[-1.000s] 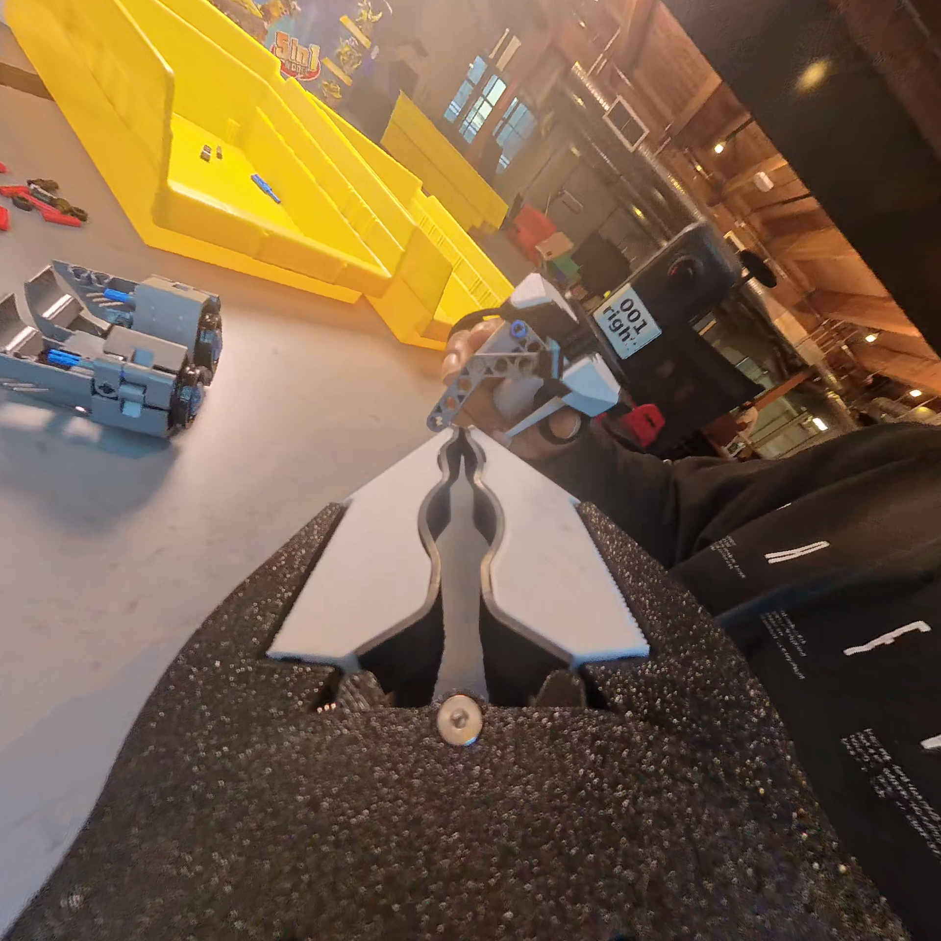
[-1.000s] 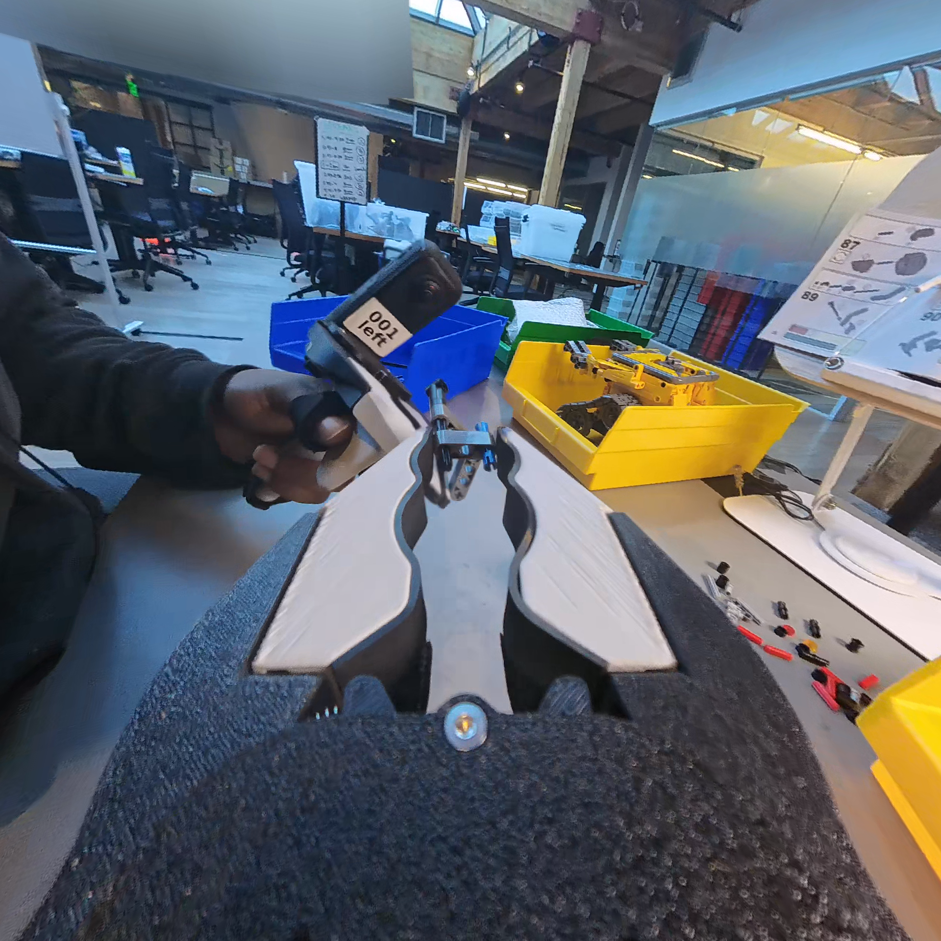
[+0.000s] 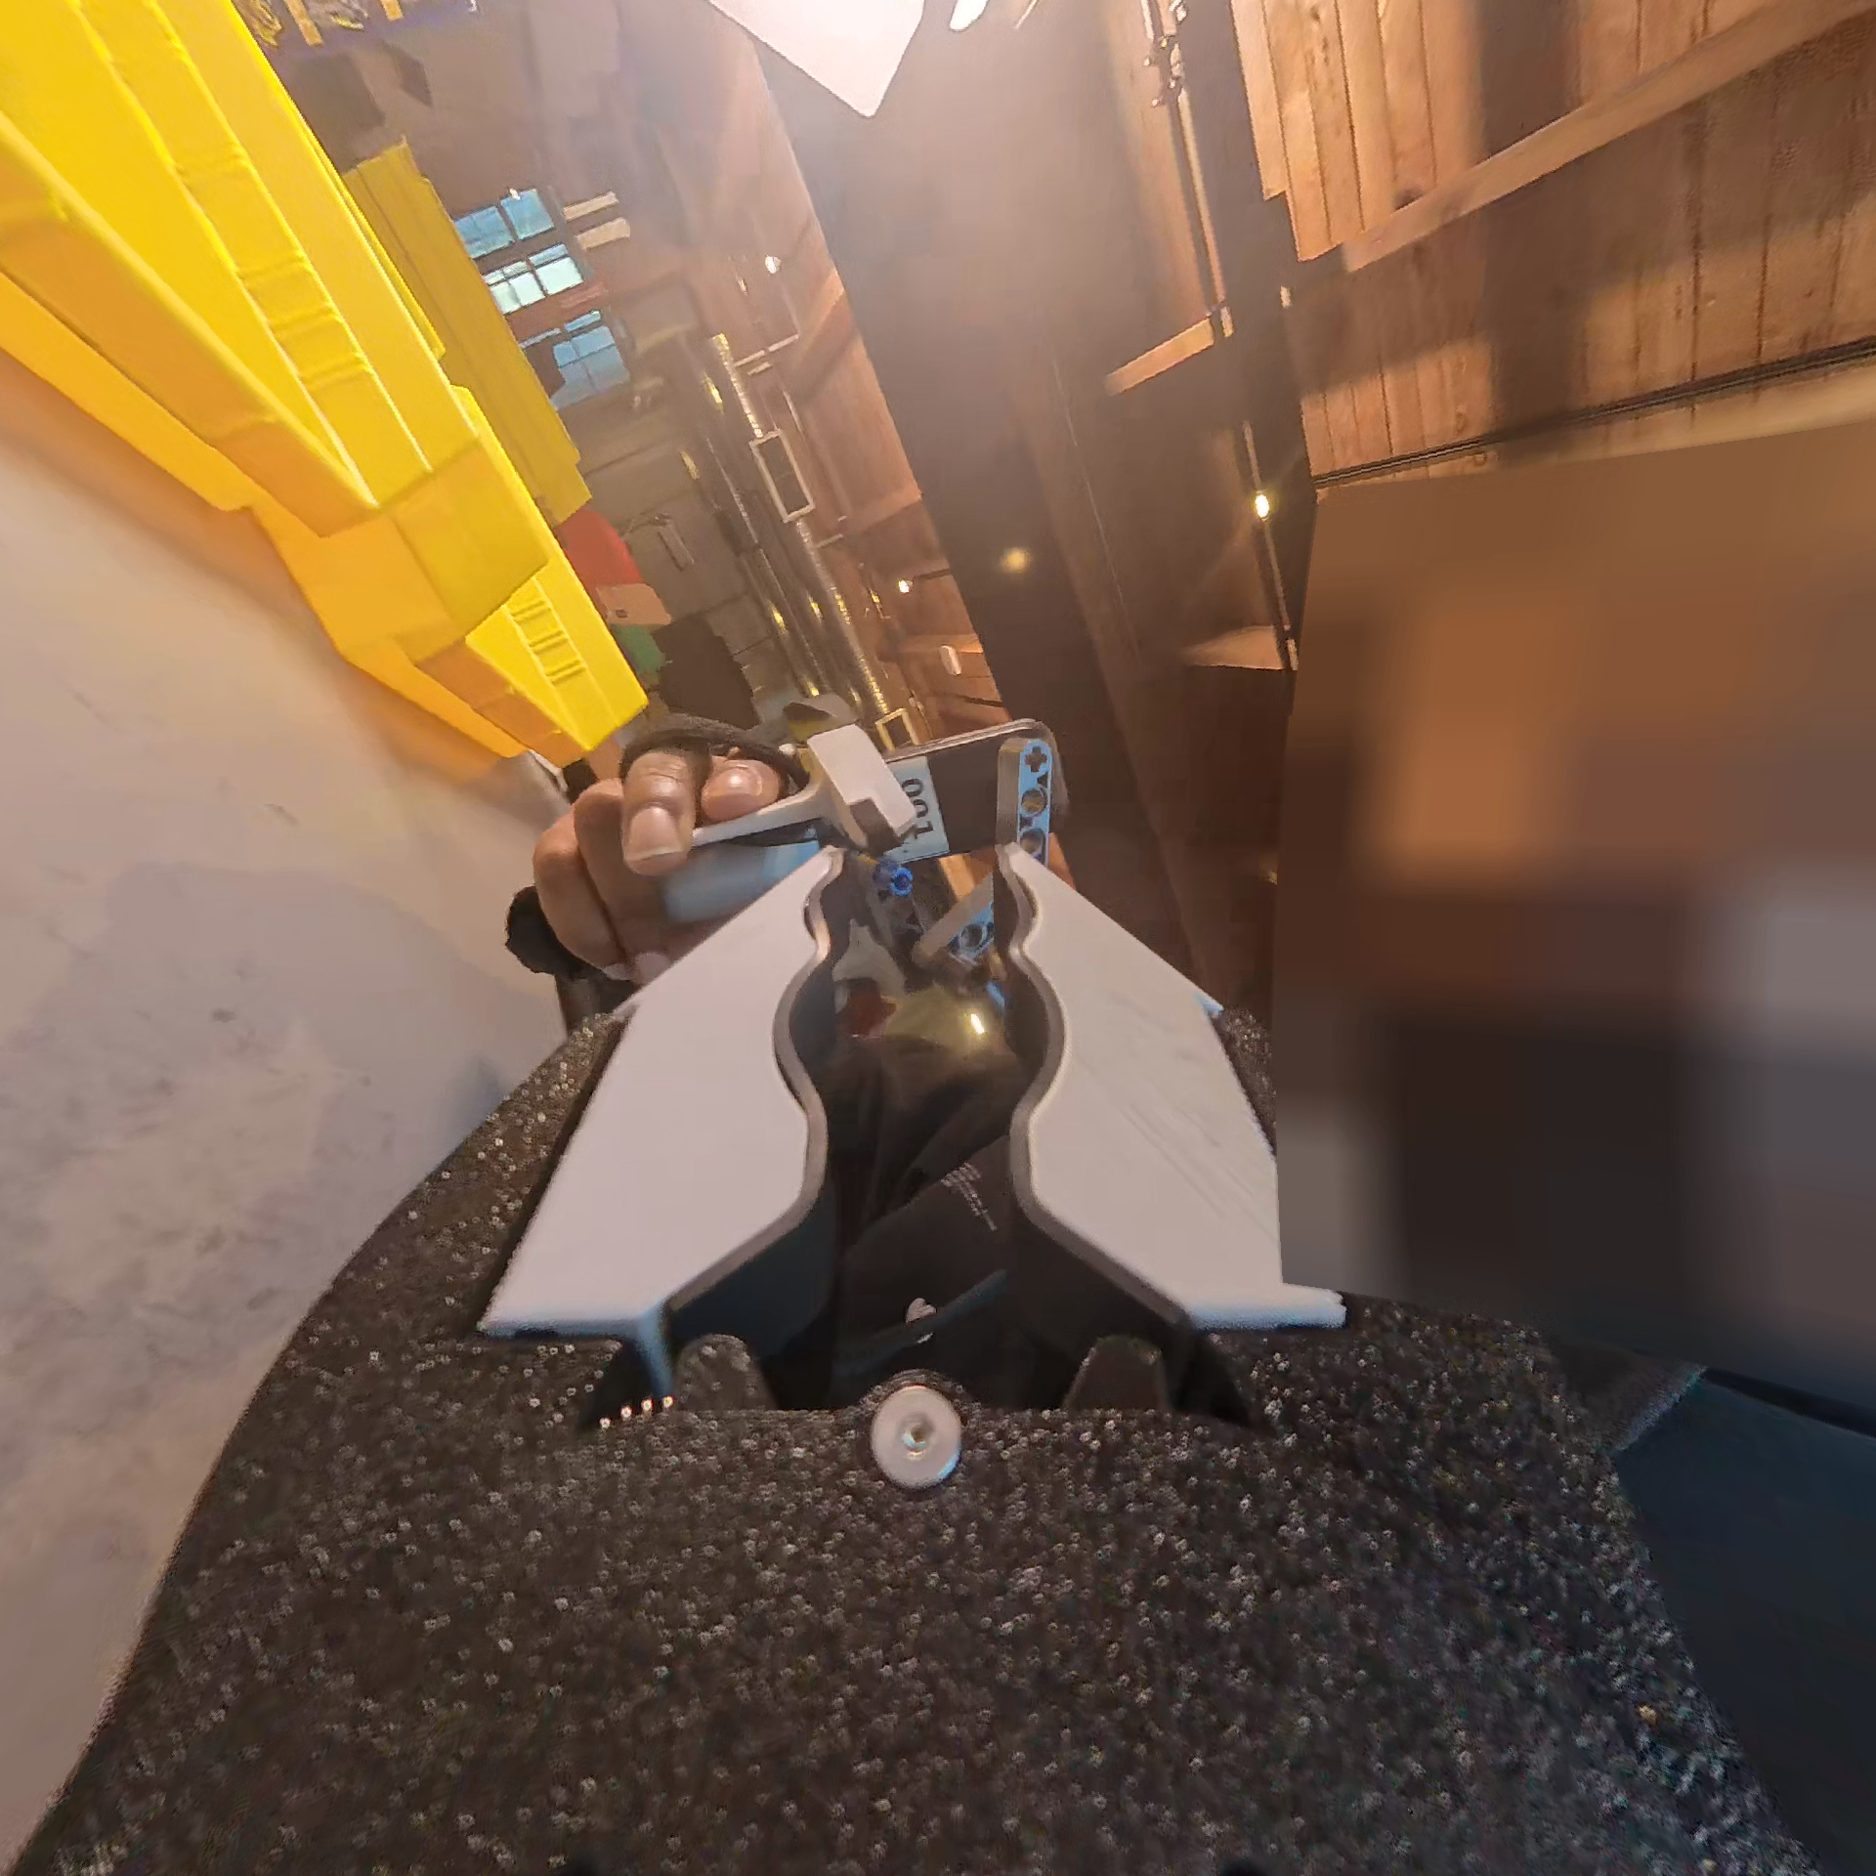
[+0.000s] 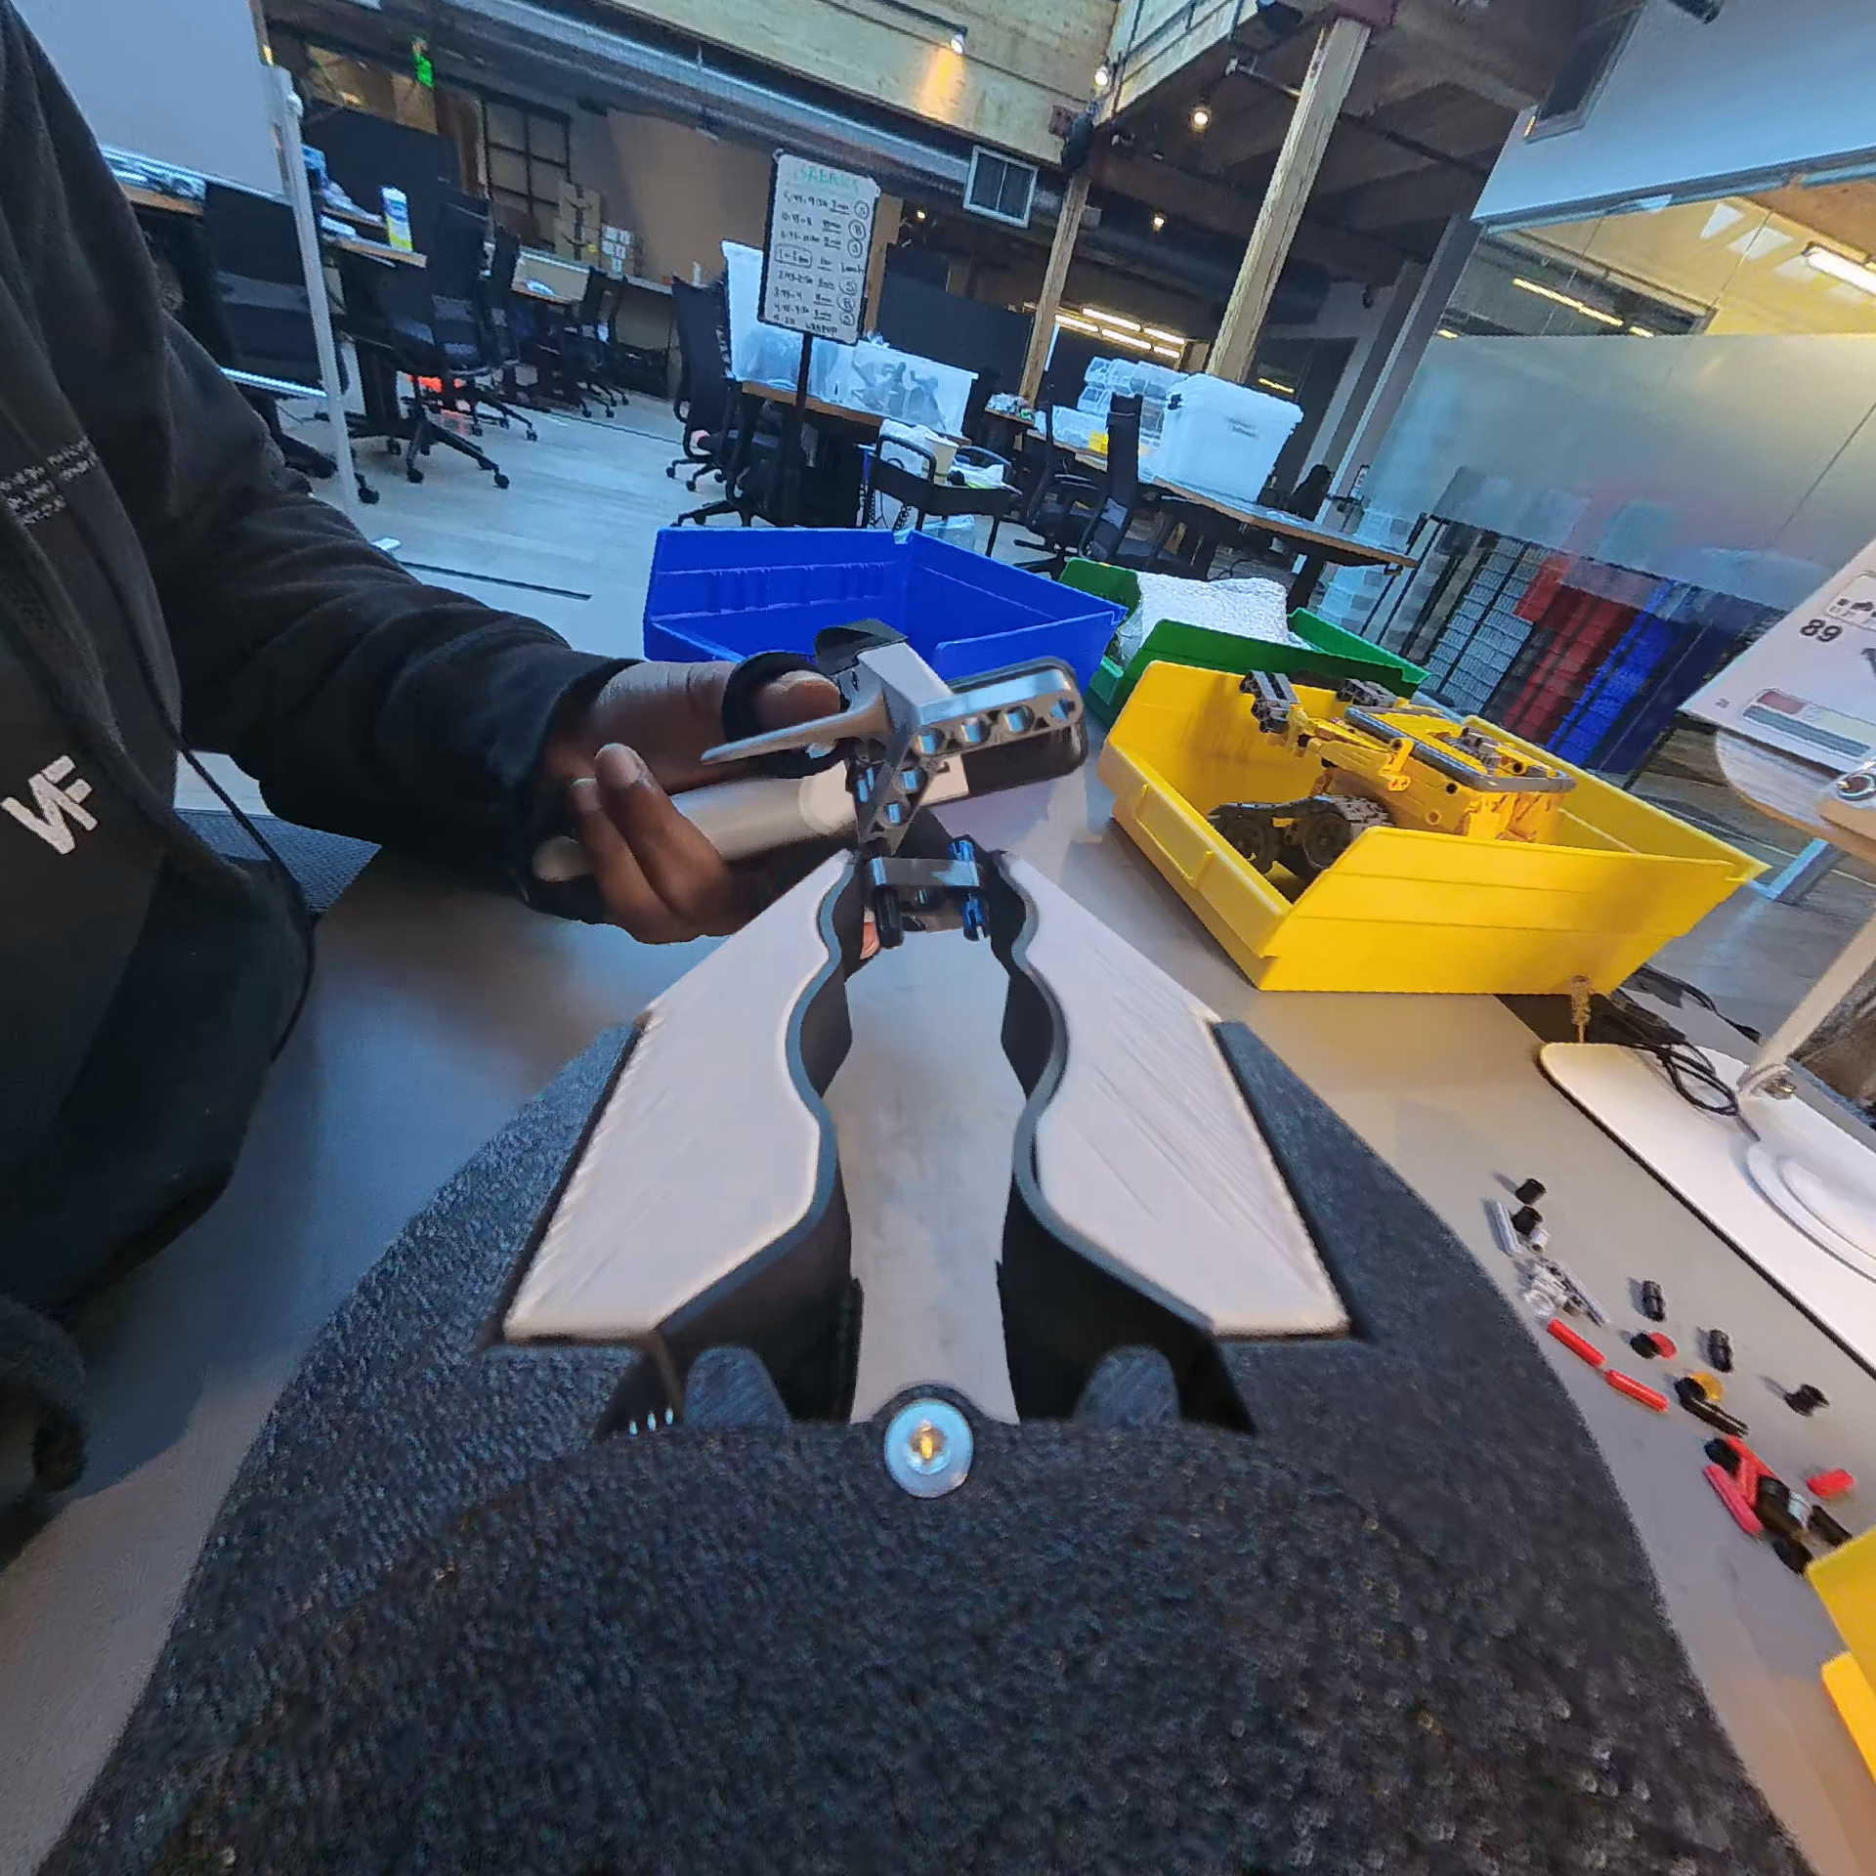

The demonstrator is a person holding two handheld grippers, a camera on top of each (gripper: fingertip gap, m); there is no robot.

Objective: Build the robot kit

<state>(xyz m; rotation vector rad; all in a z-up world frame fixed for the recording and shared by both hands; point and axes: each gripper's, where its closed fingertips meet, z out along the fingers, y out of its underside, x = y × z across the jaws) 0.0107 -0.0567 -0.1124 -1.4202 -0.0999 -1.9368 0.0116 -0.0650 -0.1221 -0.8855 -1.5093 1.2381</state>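
Observation:
My right gripper (image 4: 924,898) is shut on a small dark grey connector with blue pins (image 4: 926,881), held across its fingertips above the table. A light grey angled beam with holes (image 4: 980,726) stands just above the connector and touches it; I cannot tell if they are joined. My left gripper (image 3: 922,863) faces the right one, its jaws apart. The beam's end (image 3: 1031,802) stands beside the left gripper's right fingertip, and a blue pin (image 3: 893,879) shows between the tips. A hand (image 4: 660,792) holds the left gripper's handle.
A yellow bin (image 4: 1421,914) holding a yellow tracked model stands right of the grippers, with a blue bin (image 4: 863,599) and a green bin (image 4: 1249,650) behind. Small loose parts (image 4: 1665,1370) lie at the right. A booklet stand (image 4: 1817,1127) is far right. Yellow bins (image 3: 305,355) are at the left.
The left gripper's jaws have gone from shut to apart, and its view has swung up off the table. The connector in the right gripper now lies across the tips instead of upright.

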